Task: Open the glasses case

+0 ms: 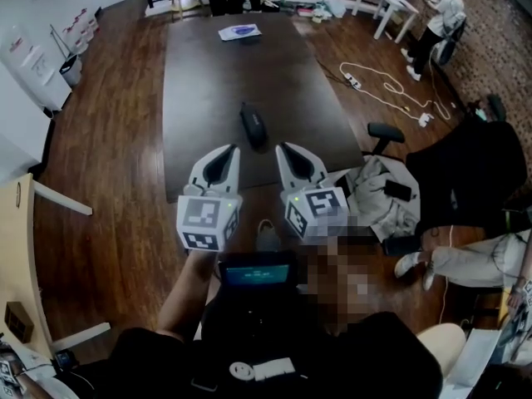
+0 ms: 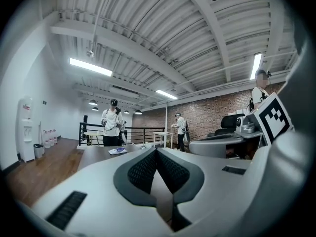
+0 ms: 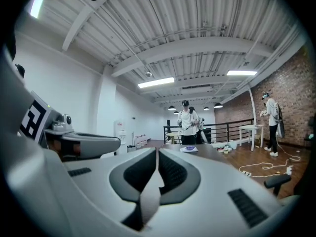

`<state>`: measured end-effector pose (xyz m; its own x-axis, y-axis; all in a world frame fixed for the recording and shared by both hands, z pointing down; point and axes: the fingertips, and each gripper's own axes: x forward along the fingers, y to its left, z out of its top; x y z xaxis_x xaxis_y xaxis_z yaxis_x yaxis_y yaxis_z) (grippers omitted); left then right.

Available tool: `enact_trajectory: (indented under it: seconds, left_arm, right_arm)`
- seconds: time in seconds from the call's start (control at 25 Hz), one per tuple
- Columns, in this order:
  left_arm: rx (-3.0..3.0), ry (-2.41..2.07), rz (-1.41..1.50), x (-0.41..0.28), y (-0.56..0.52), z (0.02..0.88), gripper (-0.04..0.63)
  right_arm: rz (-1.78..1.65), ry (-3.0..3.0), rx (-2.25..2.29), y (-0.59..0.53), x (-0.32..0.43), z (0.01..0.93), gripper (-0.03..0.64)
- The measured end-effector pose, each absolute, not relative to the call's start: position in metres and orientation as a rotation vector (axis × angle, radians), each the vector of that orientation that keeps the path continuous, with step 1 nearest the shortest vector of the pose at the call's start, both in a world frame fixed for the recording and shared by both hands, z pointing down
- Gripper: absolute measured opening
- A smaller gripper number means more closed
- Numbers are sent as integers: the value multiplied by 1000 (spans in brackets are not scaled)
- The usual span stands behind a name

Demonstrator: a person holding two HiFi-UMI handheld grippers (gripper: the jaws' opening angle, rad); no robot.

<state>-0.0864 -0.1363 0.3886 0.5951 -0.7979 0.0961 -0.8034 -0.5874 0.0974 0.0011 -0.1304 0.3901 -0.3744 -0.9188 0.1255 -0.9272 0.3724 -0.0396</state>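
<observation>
Head view: a dark glasses case (image 1: 253, 125) lies on the long dark surface (image 1: 199, 73), just ahead of the left tool (image 1: 226, 151) and the right tool (image 1: 288, 150), touching neither.

Left gripper view: the left tool (image 2: 156, 151) has its jaws pressed together, holding nothing.

Right gripper view: the right tool (image 3: 157, 154) is likewise closed and empty.

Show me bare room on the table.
The table is bare between the paper at its far end and the glasses case, and either side of the case. Crowded at the near edge: left gripper, right gripper.
</observation>
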Motion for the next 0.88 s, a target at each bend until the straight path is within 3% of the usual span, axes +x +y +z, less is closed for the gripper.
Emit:
enact_trajectory:
  seconds: [0.88]
  left_arm:
    - [2534,-1534,117,-101,-290,426,-1]
  right_arm:
    - [164,-2426,1565,-270,29,452,44]
